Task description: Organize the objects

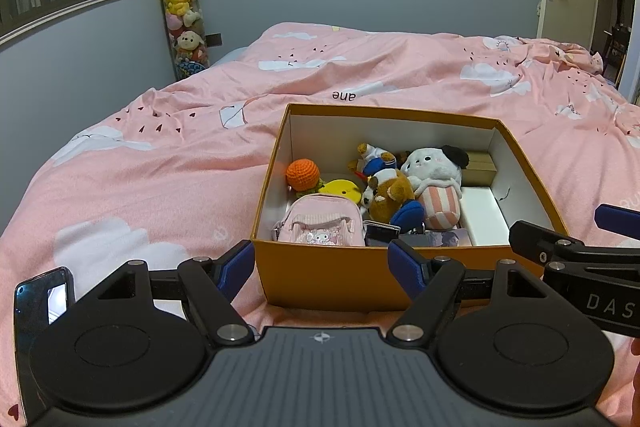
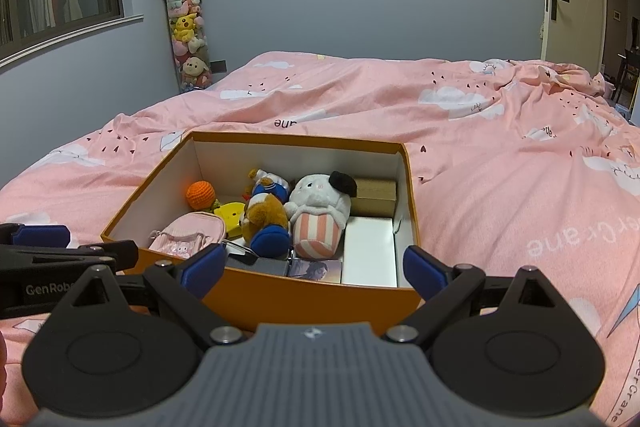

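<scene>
Bedroom setting: grey-blue walls, a window at the left, a door at the right, and a clear tube of plush toys (image 2: 186, 31) topped by a panda, stood in the far corner. Work surface: a bed under a pink cloud-print duvet (image 1: 140, 163).

Item 1. Orange cardboard box (image 1: 328, 279), lid off, white inside, set on the duvet close to the bed's near edge. Contents, as seen:
- orange crocheted ball (image 2: 201, 195), towards the far left corner
- yellow plush (image 1: 342, 189), just beside the ball
- pink mini backpack (image 2: 188, 233), against the near wall, left
- brown plush dog (image 1: 386, 197), at the middle, with a second small blue-and-white plush behind it
- grey-white plush in a striped cup (image 2: 318, 213), right of the dog
- brown carton (image 2: 376, 195), in the far right corner
- white flat box (image 2: 370, 251), along the right wall
- dark small items and a picture card at the near wall; not identified further.

Item 2. Left gripper (image 1: 322, 267), blue pads spread apart, nothing held, hovering before the box's near wall.

Item 3. Right gripper (image 2: 314, 269), likewise spread and empty, at the near wall further right.

Item 4. Dark phone-like object (image 1: 42, 301), lying on the duvet at the near left edge, outside the box.

Status, as judged: the toys are already gathered in the box; the dark object may be left to place, and no lid is in view.
</scene>
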